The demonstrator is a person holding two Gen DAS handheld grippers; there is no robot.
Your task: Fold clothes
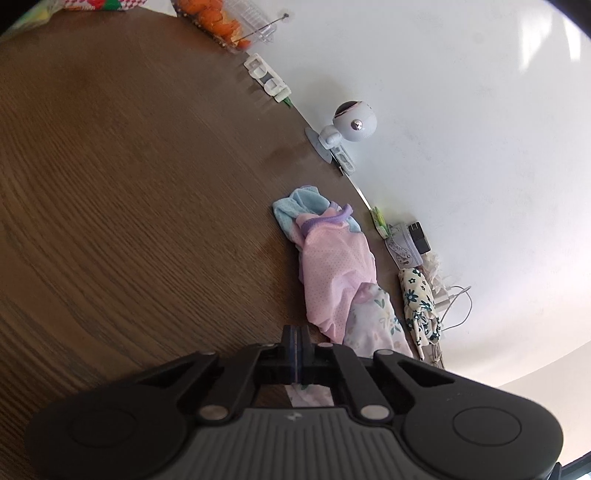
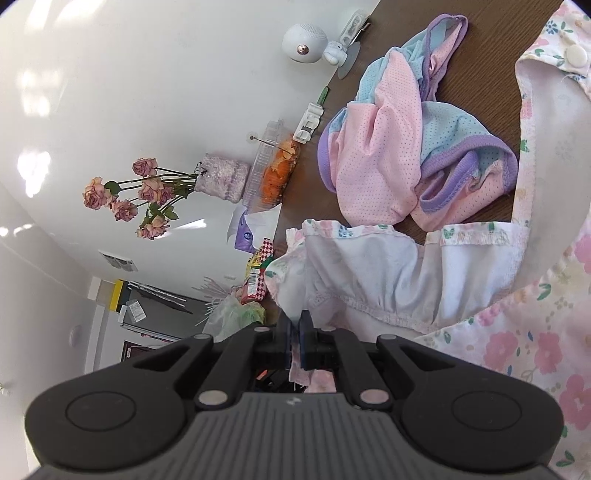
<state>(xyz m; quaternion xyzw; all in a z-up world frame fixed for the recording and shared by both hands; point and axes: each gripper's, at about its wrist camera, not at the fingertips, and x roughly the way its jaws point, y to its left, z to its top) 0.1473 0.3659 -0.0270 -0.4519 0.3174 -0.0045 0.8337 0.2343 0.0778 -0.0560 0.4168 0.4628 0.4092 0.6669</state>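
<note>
left gripper (image 1: 296, 334) jaws pinched on floral garment (image 1: 373, 325) | right gripper (image 2: 294, 325) jaws clamp its hem | mesh garment (image 1: 334, 266): one, long axis along table (image 1: 129, 184) edge

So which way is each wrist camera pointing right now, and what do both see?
Left wrist: sits behind the left tool, looks along the table toward the wall; its shut fingers pinch floral cloth.
Right wrist: sits behind the right tool, looks across the floral cloth toward the roses; fingers shut on a hem.
Shared: pink top, white round camera, orange fruit box.
</note>
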